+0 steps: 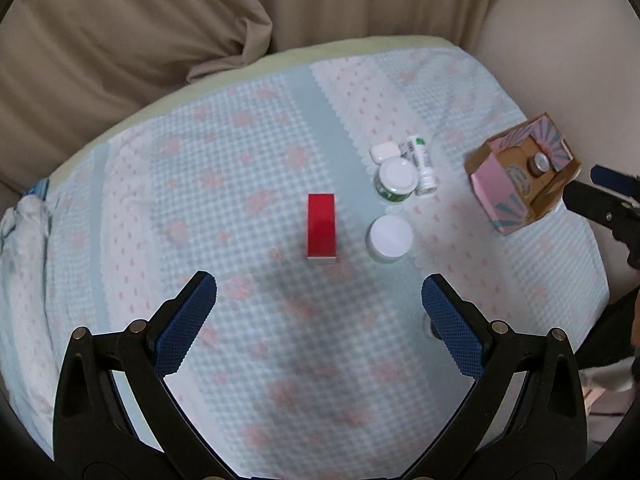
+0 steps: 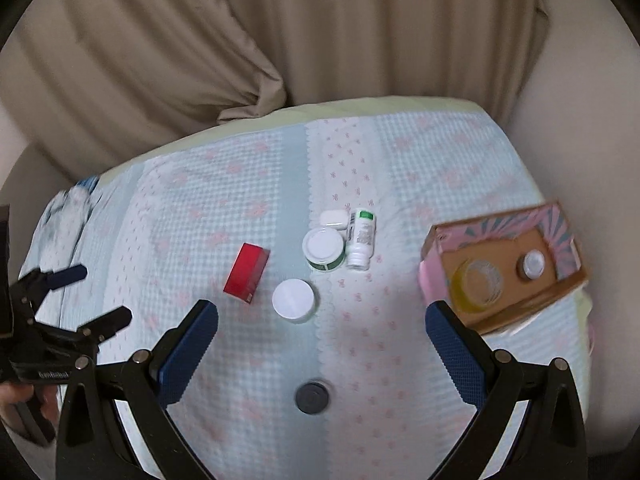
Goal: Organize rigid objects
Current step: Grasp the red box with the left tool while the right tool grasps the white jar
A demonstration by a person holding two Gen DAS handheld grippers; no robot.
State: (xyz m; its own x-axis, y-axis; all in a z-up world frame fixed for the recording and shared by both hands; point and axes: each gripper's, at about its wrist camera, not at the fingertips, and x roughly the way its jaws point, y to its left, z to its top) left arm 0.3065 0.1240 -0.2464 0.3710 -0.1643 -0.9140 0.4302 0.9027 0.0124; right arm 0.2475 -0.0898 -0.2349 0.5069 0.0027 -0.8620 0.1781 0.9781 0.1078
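A red box [image 1: 321, 226] [image 2: 246, 273] lies on the patterned cloth, ahead of my open, empty left gripper [image 1: 319, 300]. Right of it stands a white-lidded jar [image 1: 390, 239] [image 2: 293, 300]. Behind that are a green jar with a white lid [image 1: 396, 180] [image 2: 324, 249], a lying white bottle [image 1: 421, 168] [image 2: 361, 240] and a small white case [image 1: 383, 152] [image 2: 333, 218]. A pink cardboard box [image 1: 520, 176] [image 2: 504, 268] at the right holds a yellow-lidded jar [image 2: 476, 284] and a small bottle [image 2: 534, 264]. My right gripper [image 2: 320, 320] is open and empty. A dark round cap [image 2: 312, 397] lies between its fingers.
The cloth [image 1: 240, 160] covers a rounded surface with a pale green edge. Beige curtains [image 1: 140, 20] hang behind. Crumpled blue-white fabric [image 1: 24, 220] lies at the left edge. The left gripper shows at the left of the right wrist view [image 2: 96, 296].
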